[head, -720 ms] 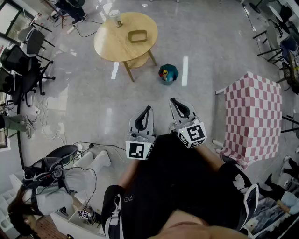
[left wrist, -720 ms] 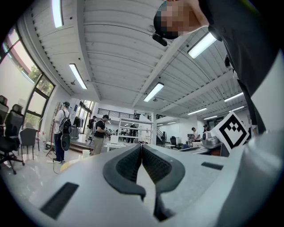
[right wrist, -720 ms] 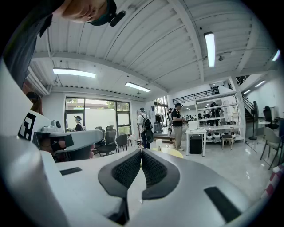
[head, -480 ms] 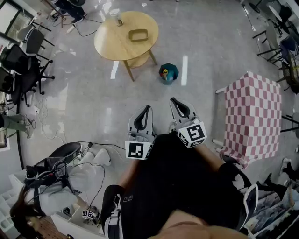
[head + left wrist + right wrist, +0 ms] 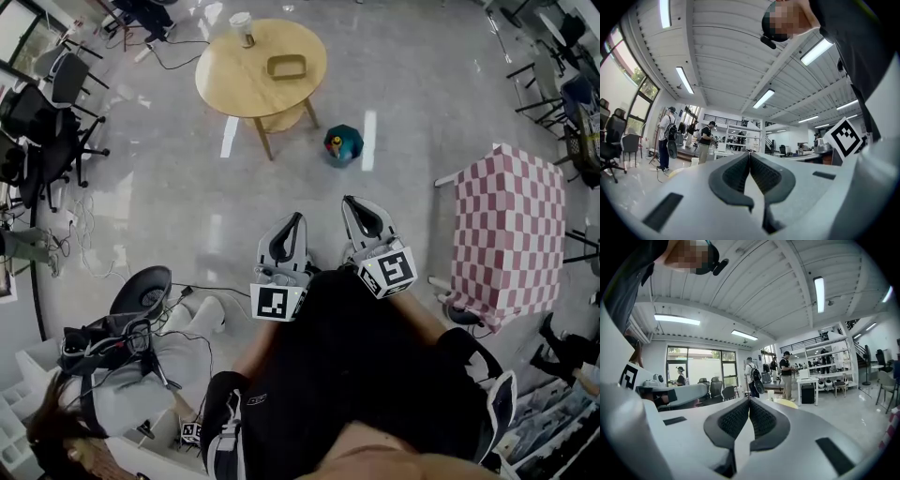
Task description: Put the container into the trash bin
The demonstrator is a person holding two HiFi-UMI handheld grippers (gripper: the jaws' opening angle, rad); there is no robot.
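Steep downward look onto a glossy grey floor. Near the top, on a round, pale wooden table (image 5: 234, 89): a shallow rectangular container (image 5: 286, 67), olive-tan with rounded corners, open side up, long axis running left to right across the view. By the table's far edge, a small upright cup (image 5: 244, 28). On the floor just right of the table legs, well apart from the container: a small teal trash bin (image 5: 343, 145). At right, another table draped in pink-and-white checked cloth (image 5: 511, 225). Close to the body, side by side and level: left hand-held gripper (image 5: 298, 217) and right hand-held gripper (image 5: 347, 201), each with ribbed dark pads (image 5: 733, 171) pressed together on nothing.
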